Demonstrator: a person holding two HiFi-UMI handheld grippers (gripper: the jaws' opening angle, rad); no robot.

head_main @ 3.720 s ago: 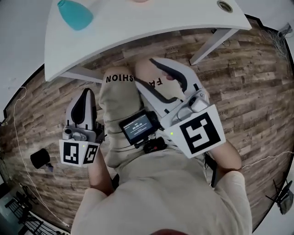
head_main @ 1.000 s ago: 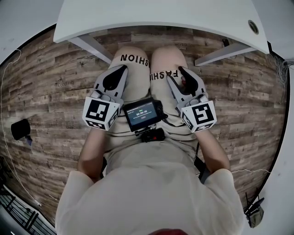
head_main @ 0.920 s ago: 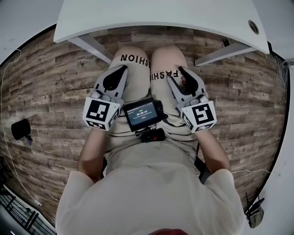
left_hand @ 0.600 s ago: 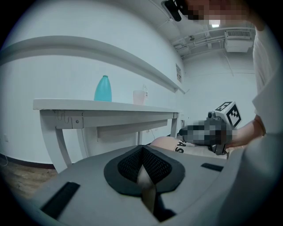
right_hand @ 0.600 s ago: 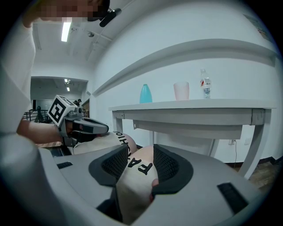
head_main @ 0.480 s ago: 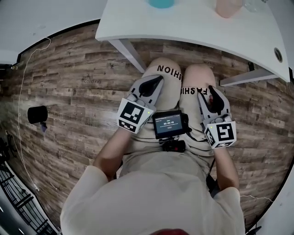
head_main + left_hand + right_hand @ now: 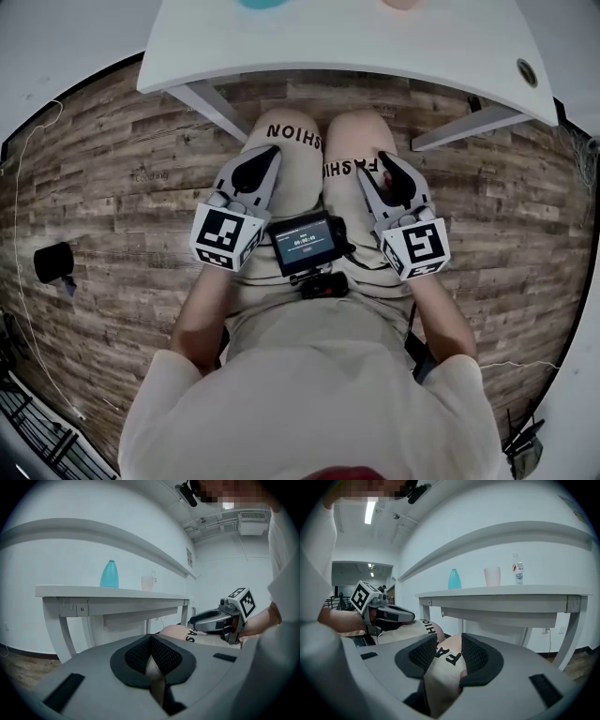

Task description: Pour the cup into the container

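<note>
While seated below the tabletop [image 7: 375, 47], rests both grippers on the thighs [image 7: 300, 178]. Holds left gripper [image 7: 266, 153] closed, pads together on nothing. Holds right gripper [image 7: 385, 159] slightly open, jaws just narrowed, thigh showing through the gap, nothing pinched. Leaves pink cup [image 7: 492, 576] upright on the tabletop, near teal container [image 7: 454, 579] and water bottle [image 7: 517, 572], well apart from both grippers.
</note>
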